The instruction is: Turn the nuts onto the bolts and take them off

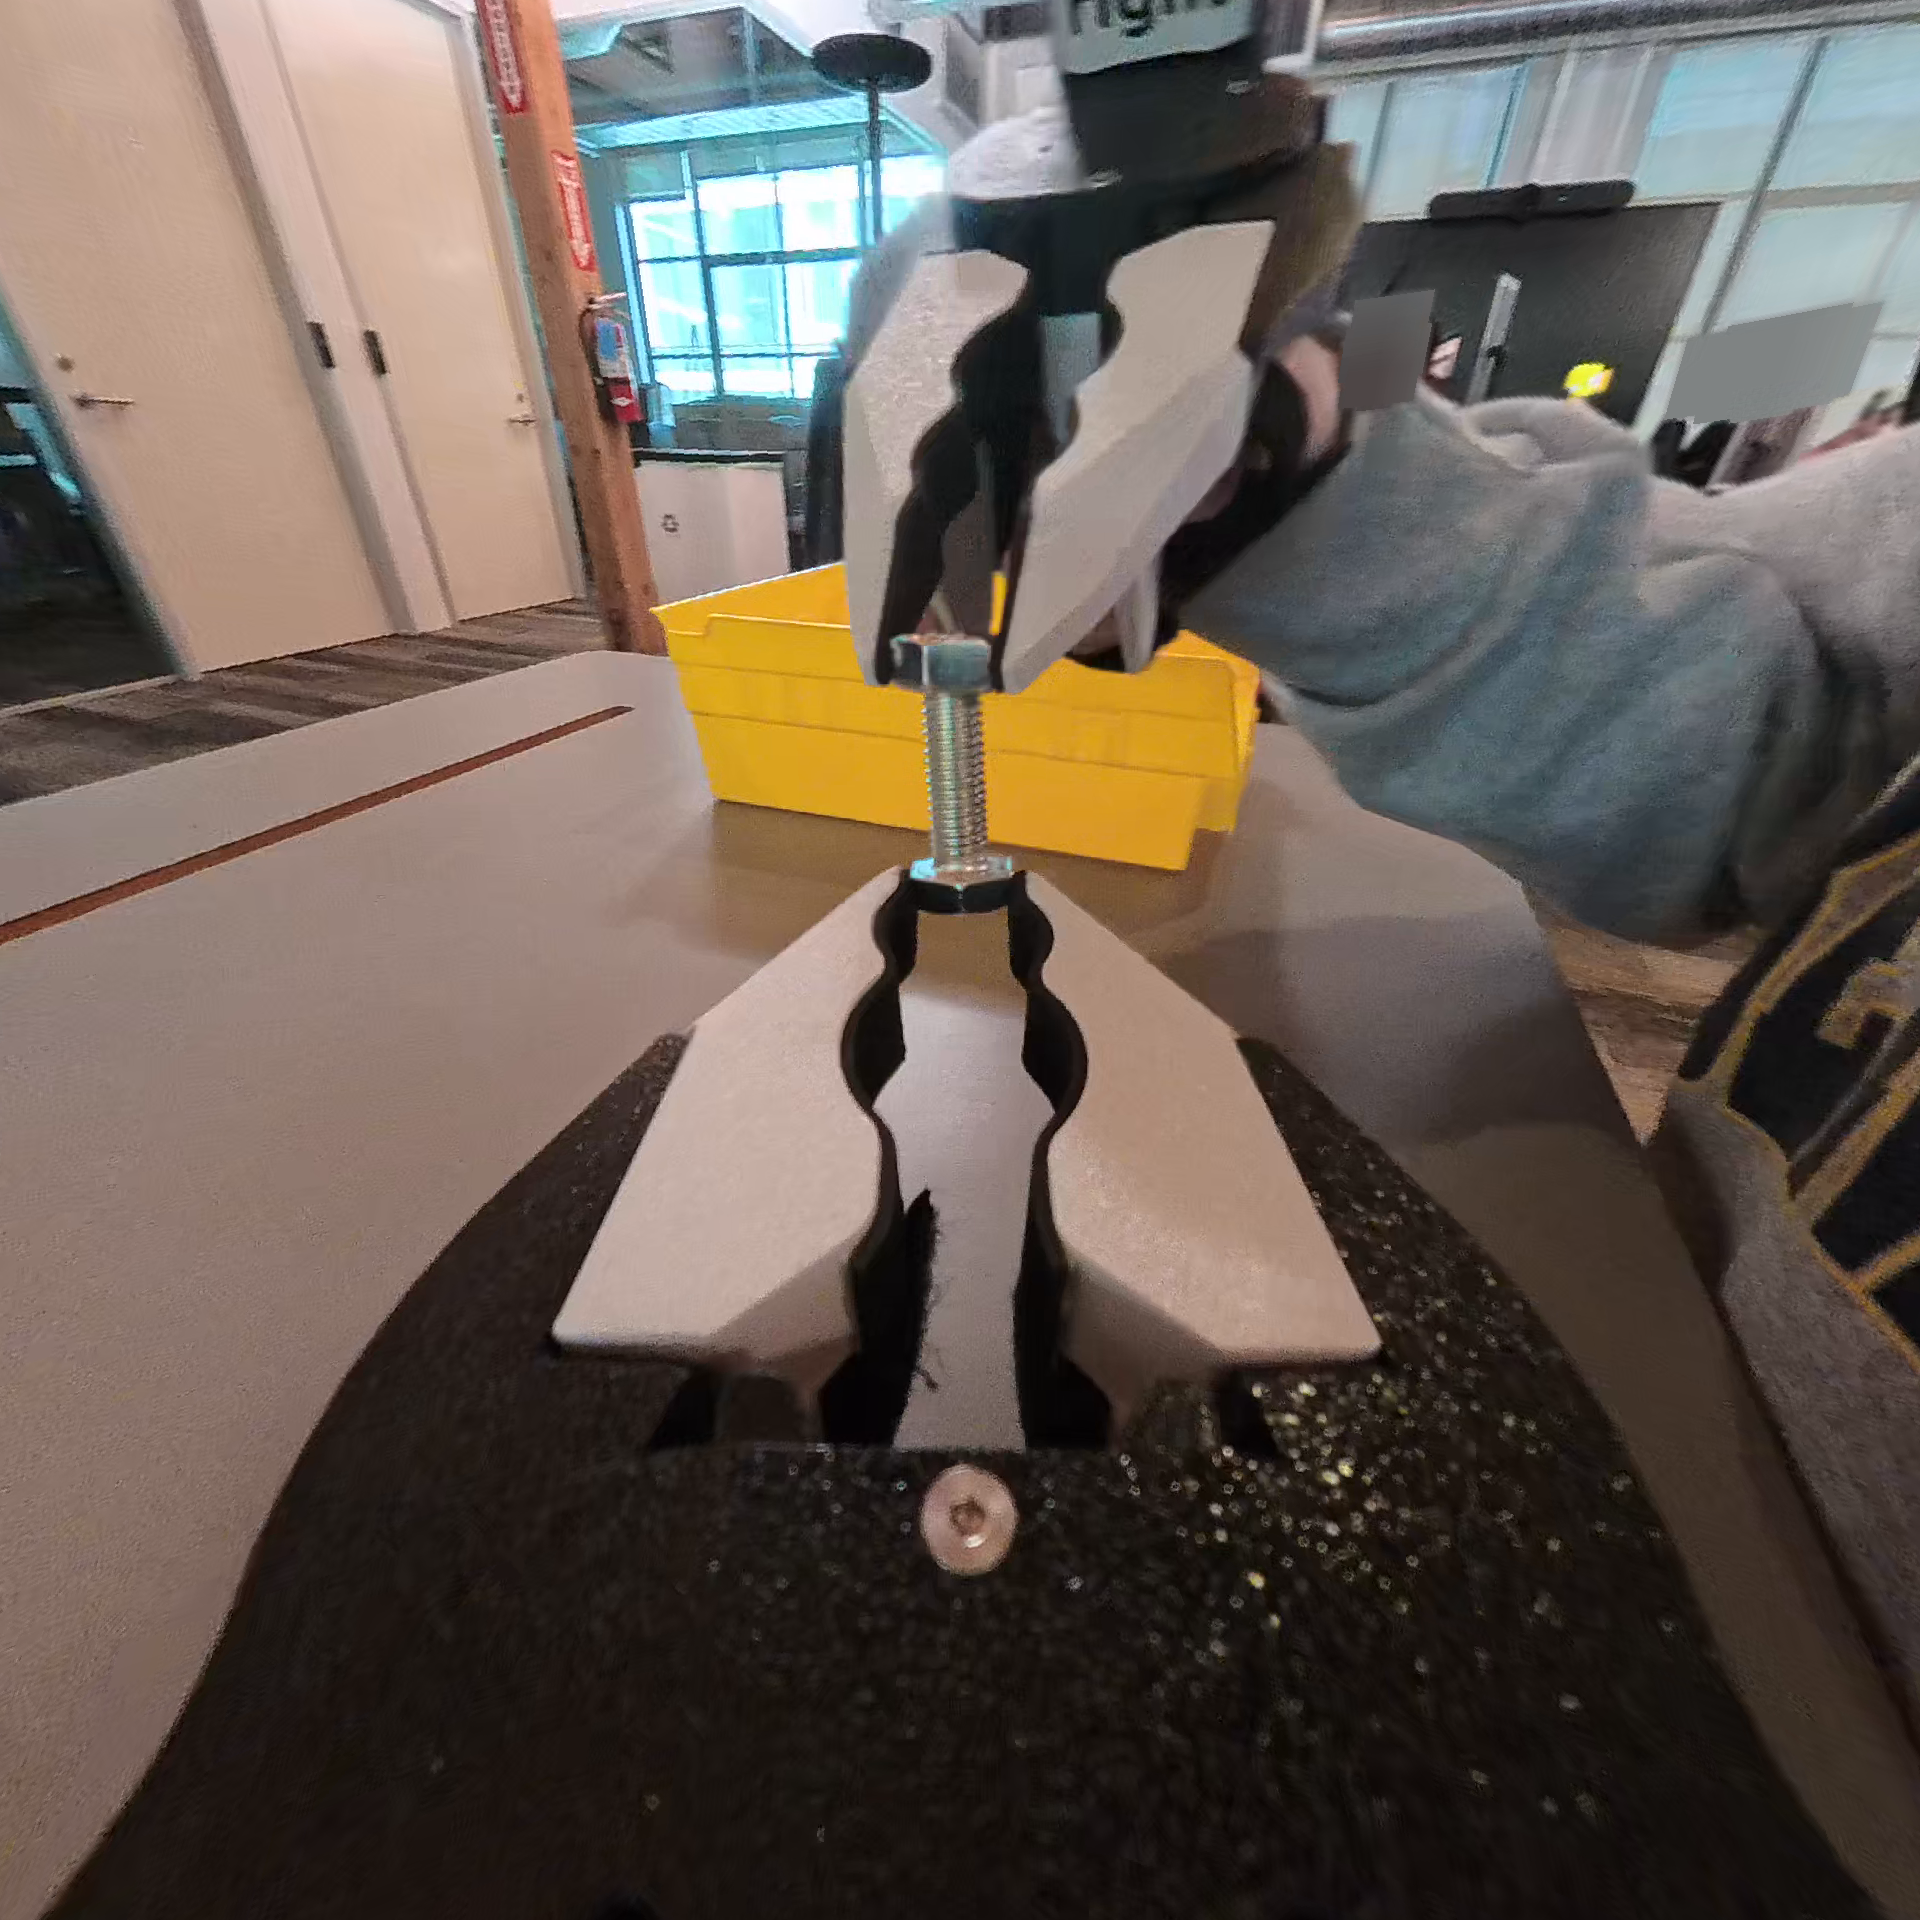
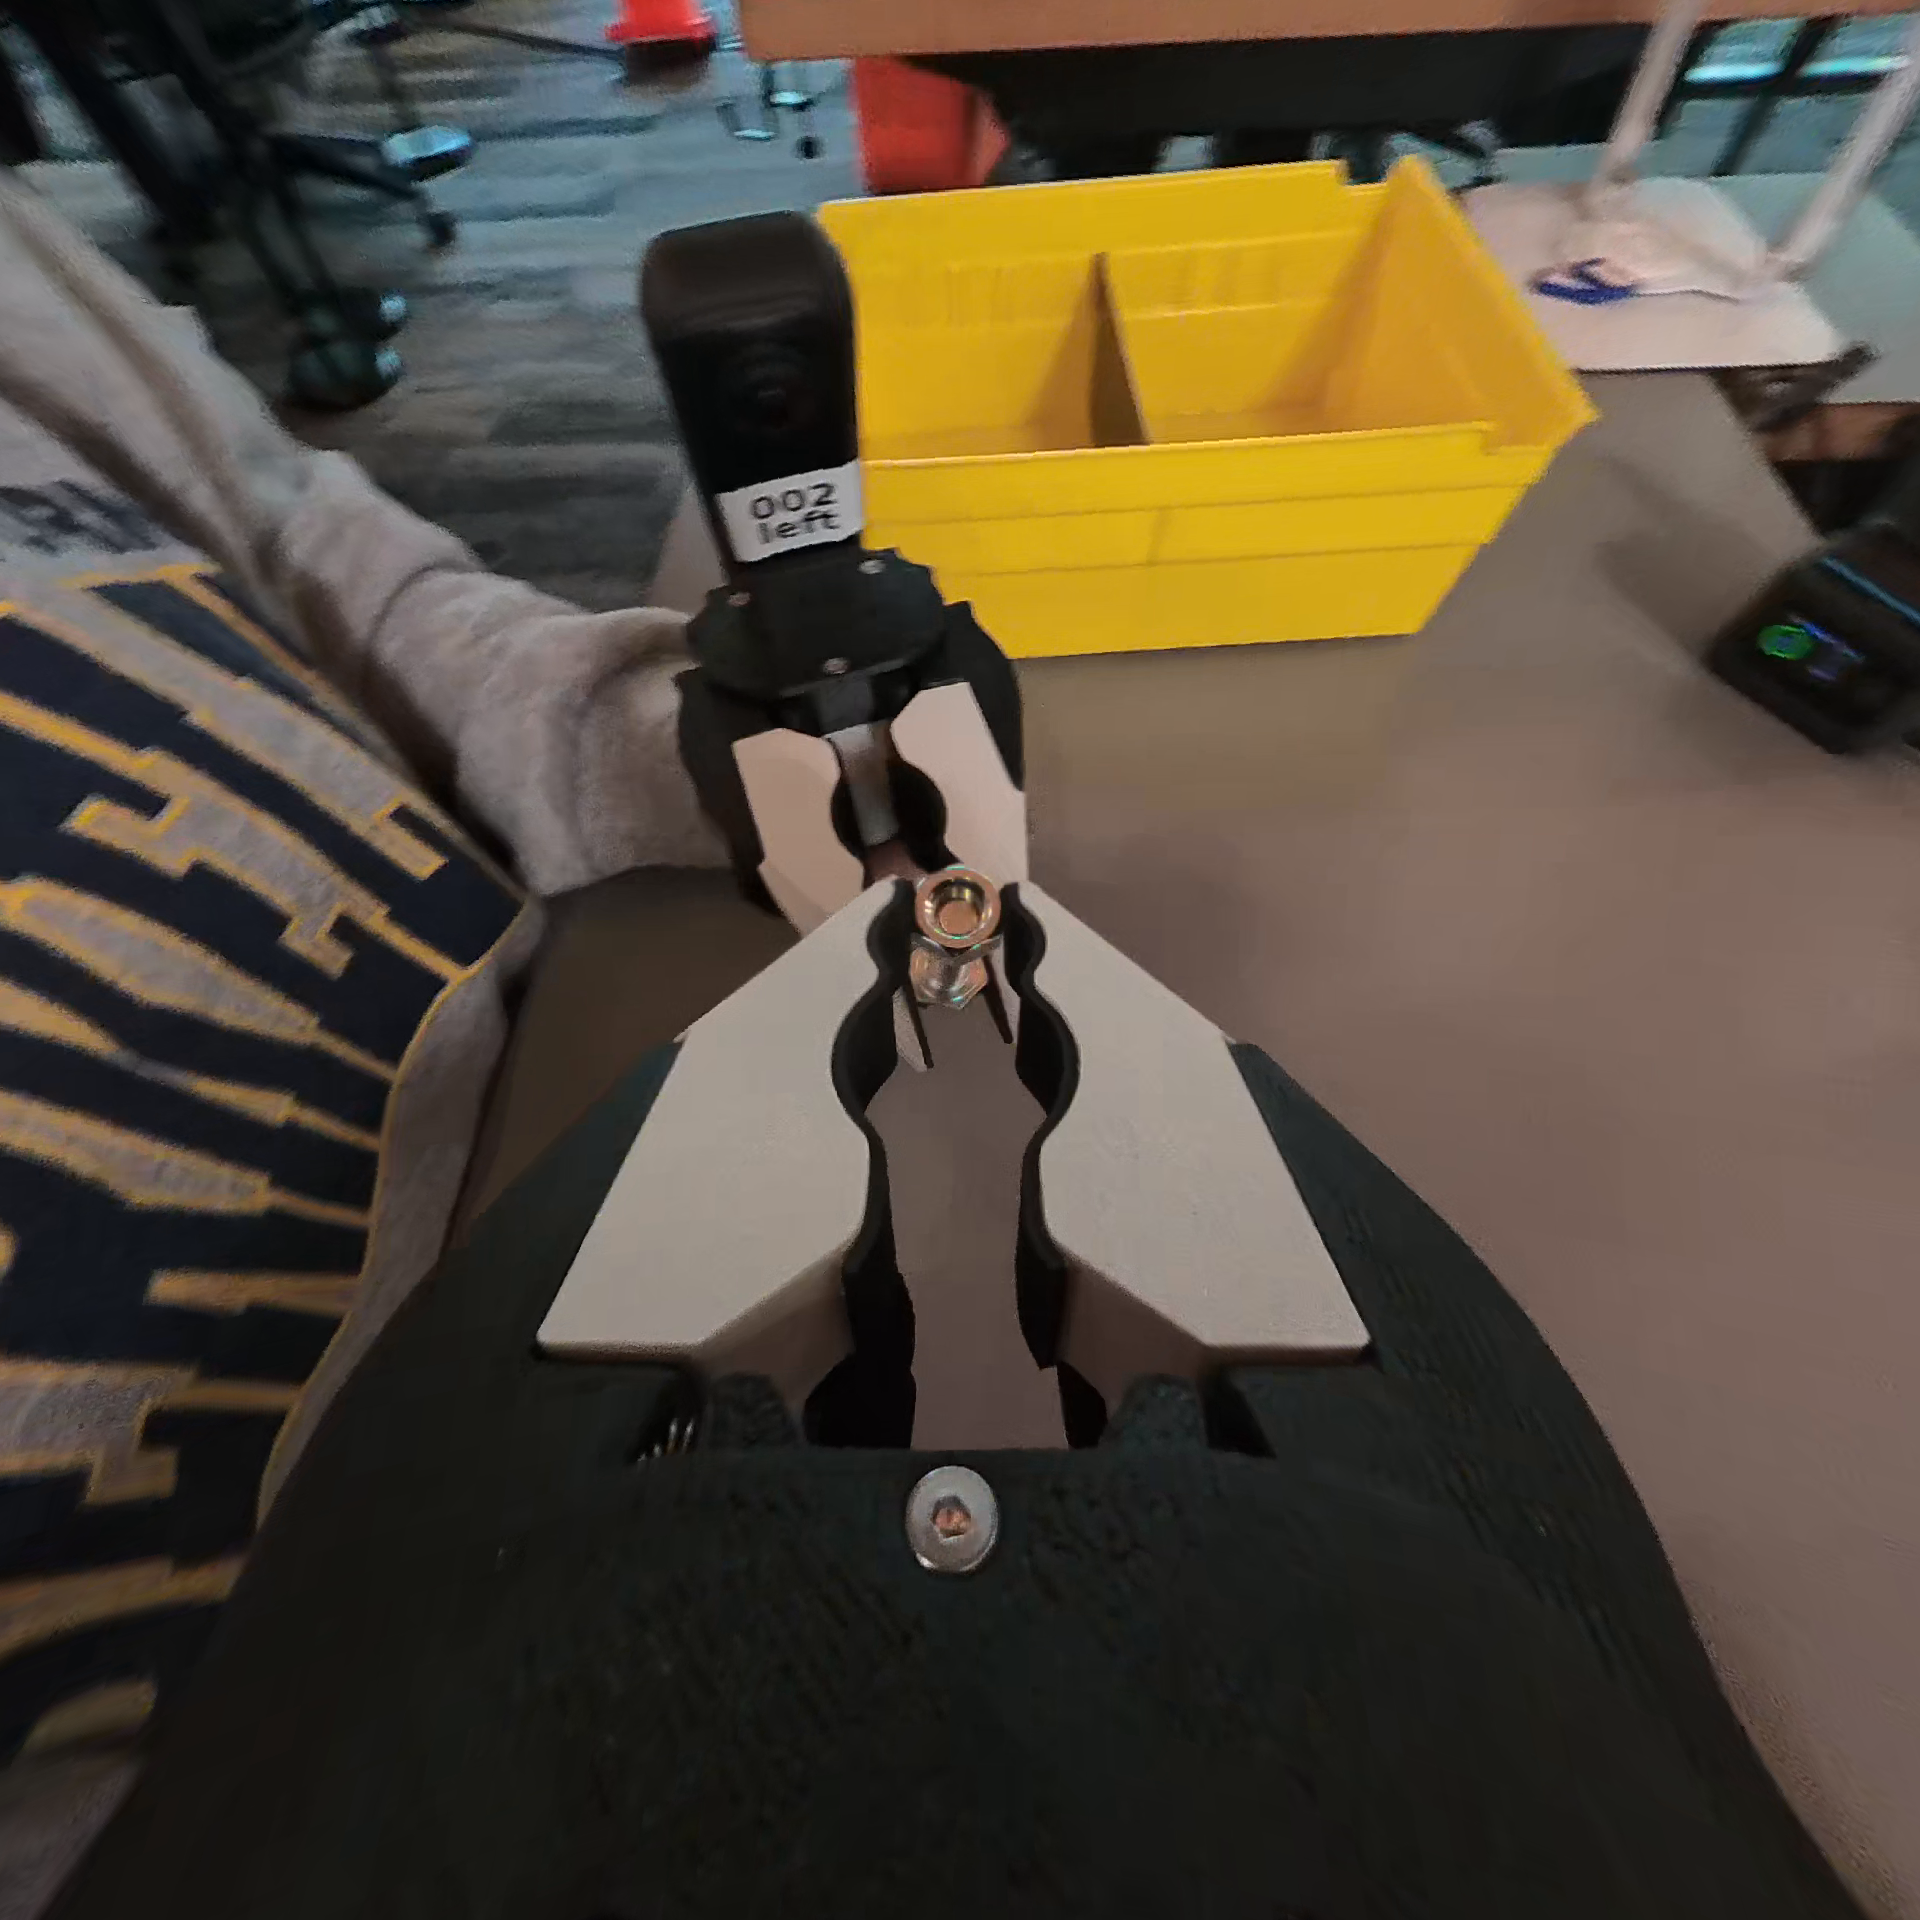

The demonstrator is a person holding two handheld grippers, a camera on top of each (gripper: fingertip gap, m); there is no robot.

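A silver bolt stands upright in the air above the grey table. My right gripper comes down from above and is shut on the bolt's hex head. My left gripper is shut on a hex nut at the bolt's lower end. In the right wrist view I look down the bolt: my right gripper is shut on the bolt head. The nut sits just below, between the tips of my left gripper.
A yellow bin stands on the table behind the bolt. In the right wrist view the bin shows a divider and two compartments. A small black device with a lit screen sits at the right. The person's grey sleeve is close on the right. Across from one pair of fingers to the other is roughly 5 centimetres.
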